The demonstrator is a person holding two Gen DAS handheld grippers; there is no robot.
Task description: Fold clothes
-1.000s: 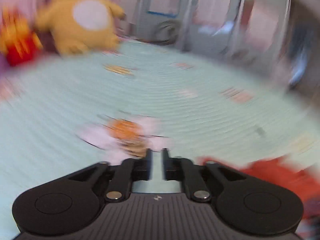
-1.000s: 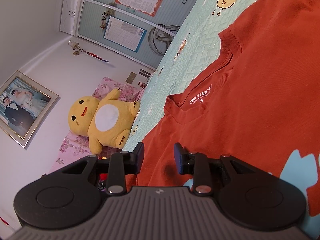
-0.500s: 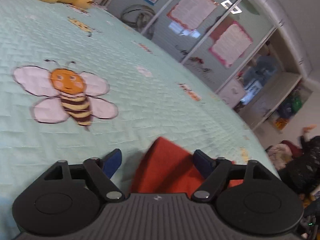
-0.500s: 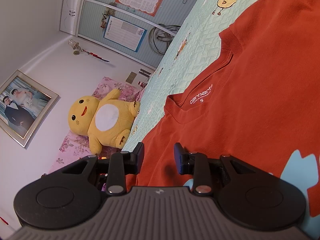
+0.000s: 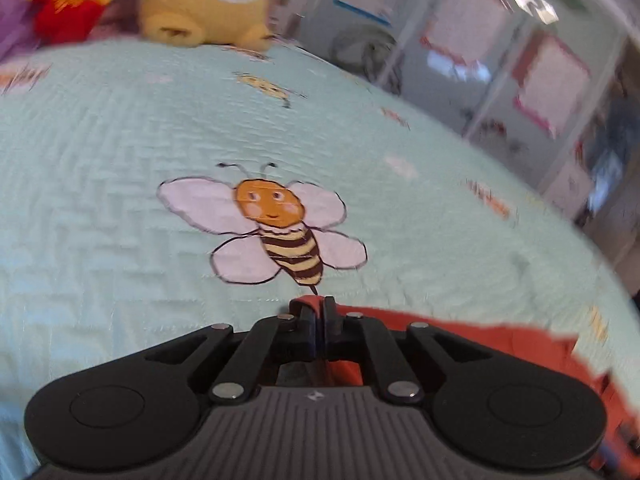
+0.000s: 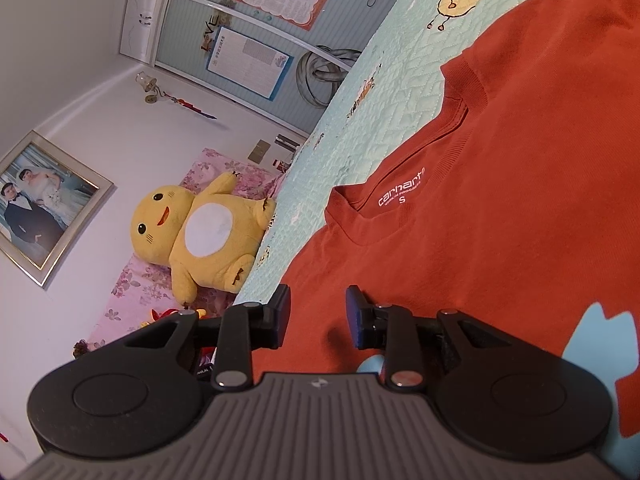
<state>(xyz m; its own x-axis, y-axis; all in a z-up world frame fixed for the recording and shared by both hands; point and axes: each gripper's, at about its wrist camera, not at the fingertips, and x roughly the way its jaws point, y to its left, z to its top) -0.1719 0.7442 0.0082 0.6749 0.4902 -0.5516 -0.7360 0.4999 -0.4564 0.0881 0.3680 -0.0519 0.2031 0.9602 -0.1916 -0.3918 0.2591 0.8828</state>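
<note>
In the left wrist view, the left tongs [image 5: 319, 322] have just been closing and are clenching a thin edge of the red shirt [image 5: 496, 334] lying on the bed [image 5: 120, 200]; that small bite may be slipping free when lifted. In the right wrist view, the right tongs [image 6: 318, 316] are hanging released over the shirt [image 6: 520, 200], gripping nothing.

Wall [image 6: 80, 80]: white, left of frame
Framed photo [image 6: 38, 204]: hung at left edge
Wardrobe doors [image 6: 248, 32]: pale blue, posters on them, upper centre
Bedspread [image 5: 100, 140]: mint quilt, bee print
Plush toy [image 6: 200, 236]: yellow, centre-left, on pink floral bedding
</note>
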